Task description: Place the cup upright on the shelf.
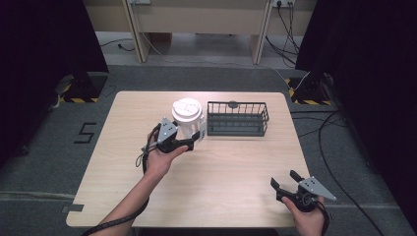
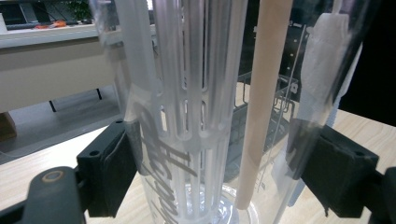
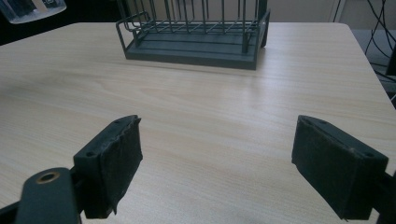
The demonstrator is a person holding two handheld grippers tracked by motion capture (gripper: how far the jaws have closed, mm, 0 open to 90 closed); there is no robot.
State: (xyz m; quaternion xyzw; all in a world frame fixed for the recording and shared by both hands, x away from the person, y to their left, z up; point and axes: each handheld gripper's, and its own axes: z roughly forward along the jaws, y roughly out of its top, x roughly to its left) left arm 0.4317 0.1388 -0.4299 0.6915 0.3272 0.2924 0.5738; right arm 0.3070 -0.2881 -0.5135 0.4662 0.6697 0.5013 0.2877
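Clear plastic cup [image 1: 187,118] is clamped by left gripper [image 1: 193,141] beside wire basket [image 1: 238,119]; next, lifting into it. Right gripper [image 1: 284,180] waits apart.

The pale wooden table [image 1: 221,182] lies open across its whole near half and along its left edge: a hand could sweep there freely. Two things stand in the way, both toward the far edge. The dark wire basket with a solid base [image 1: 238,119] sits right of the middle, its long side facing the near edge, with bare wood between it and the right edge. Just beside its left end stands the clear plastic cup with a white lid [image 1: 187,118], clamped by the left gripper [image 1: 193,142], so the gap between cup and basket is too narrow for a gripper. The right gripper [image 1: 283,179], jaws apart, hangs over the near right corner, well apart from both.
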